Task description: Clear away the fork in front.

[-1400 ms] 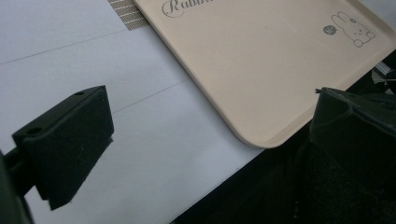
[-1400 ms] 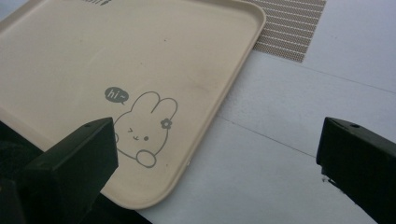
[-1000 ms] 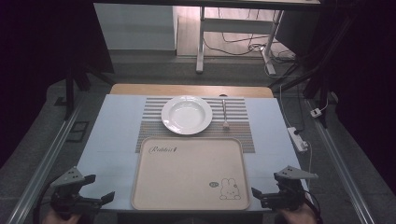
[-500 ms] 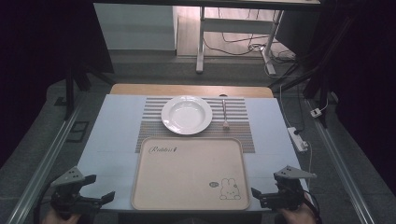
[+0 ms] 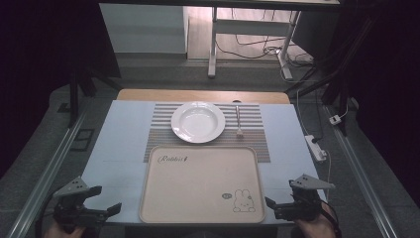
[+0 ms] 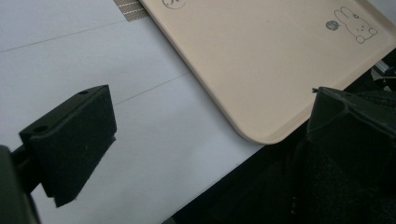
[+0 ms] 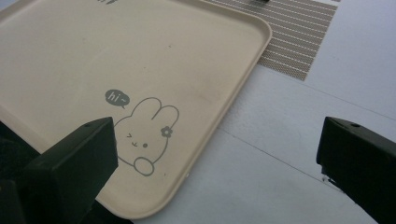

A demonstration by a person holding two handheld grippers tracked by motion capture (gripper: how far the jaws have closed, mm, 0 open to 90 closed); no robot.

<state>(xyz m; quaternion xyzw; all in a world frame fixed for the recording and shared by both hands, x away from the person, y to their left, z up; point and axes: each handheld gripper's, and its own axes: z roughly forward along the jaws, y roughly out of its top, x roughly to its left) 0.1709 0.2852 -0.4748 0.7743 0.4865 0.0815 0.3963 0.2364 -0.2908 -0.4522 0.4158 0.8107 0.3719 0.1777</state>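
We saw the pale table (image 5: 124, 134) bearing the beige tray (image 5: 198, 183) at its near edge, between our grippers. Beyond lay the striped mat (image 5: 252, 136), white plate (image 5: 198, 121) and fork (image 5: 238, 120). Left gripper (image 5: 110, 209) and right gripper (image 5: 270, 204) gaped wide, holding nothing.

The bottom edge of the high view cuts off both hands; the small utensil (image 5: 238, 121) beside the plate (image 5: 198, 121) is too small to identify, perhaps a fork, and the tray (image 7: 70, 56) runs past both tool views' edges
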